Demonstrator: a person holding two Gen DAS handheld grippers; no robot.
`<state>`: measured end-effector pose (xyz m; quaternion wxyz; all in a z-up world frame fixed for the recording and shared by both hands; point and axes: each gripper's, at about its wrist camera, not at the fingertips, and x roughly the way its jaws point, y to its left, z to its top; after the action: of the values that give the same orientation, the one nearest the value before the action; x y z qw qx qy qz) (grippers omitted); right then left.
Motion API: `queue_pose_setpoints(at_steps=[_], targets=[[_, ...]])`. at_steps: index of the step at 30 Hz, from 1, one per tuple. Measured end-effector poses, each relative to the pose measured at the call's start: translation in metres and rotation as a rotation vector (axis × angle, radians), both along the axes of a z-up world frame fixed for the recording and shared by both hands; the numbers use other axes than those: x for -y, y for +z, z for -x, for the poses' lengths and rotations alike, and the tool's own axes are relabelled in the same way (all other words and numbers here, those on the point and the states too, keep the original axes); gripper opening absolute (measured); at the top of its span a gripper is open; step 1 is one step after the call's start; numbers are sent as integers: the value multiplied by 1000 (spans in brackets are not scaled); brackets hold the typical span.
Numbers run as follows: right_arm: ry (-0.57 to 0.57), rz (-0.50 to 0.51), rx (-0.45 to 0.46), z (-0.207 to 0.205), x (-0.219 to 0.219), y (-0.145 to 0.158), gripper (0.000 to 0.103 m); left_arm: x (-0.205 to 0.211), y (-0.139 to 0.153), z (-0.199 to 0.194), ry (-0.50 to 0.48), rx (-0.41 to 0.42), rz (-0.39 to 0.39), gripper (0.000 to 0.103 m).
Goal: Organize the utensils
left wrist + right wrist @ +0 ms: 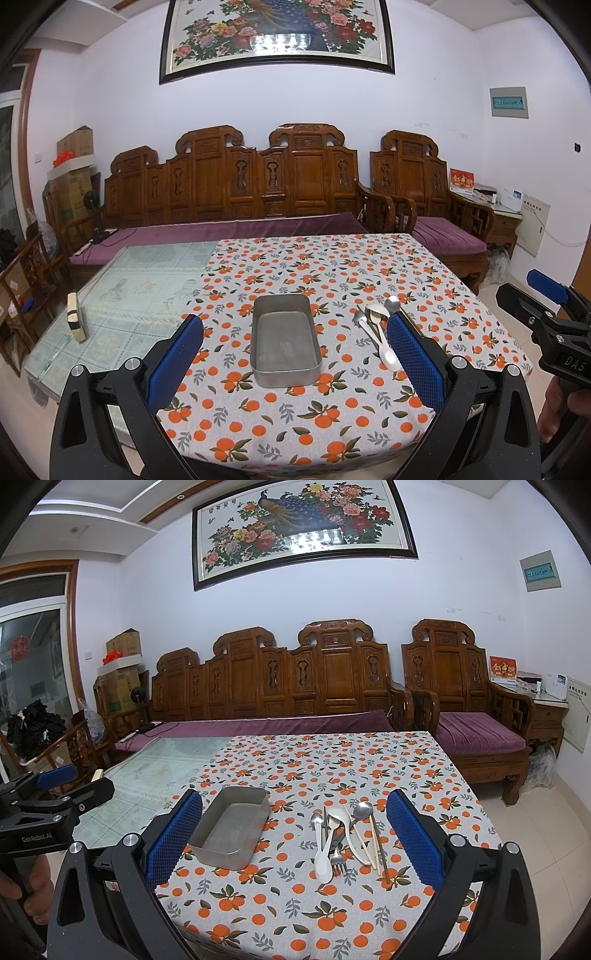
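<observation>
"GenRobot.AI" on left hand-held gripper (55,779); "DAS" on right hand-held gripper (546,291).

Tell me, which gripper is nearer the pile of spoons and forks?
Right. The right gripper frames the utensil pile between its open fingers. The left gripper is centred on the metal tray, with the pile off to its right.

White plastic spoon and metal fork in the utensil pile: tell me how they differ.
The white plastic spoon is pale, matte and broad, ending in a rounded bowl nearest the camera. The metal fork is grey, thin and ends in tines. The spoon lies fully exposed; the fork's handle runs under other utensils. Both lie flat on the orange-patterned tablecloth, ends toward the camera, outside the metal tray.
</observation>
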<state>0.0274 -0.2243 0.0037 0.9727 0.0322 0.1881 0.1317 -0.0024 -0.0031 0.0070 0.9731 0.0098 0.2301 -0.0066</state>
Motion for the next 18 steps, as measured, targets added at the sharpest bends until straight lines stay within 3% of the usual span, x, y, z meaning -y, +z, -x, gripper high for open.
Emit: queue_pose_setpoints(at_steps=[8, 18], targets=[[-1, 0, -3, -2, 1, 0, 100, 1, -1, -1, -2, -7, 0, 96], [-7, 10, -34, -11, 1, -24, 100, 1, -16, -12, -5, -34, -1, 96]])
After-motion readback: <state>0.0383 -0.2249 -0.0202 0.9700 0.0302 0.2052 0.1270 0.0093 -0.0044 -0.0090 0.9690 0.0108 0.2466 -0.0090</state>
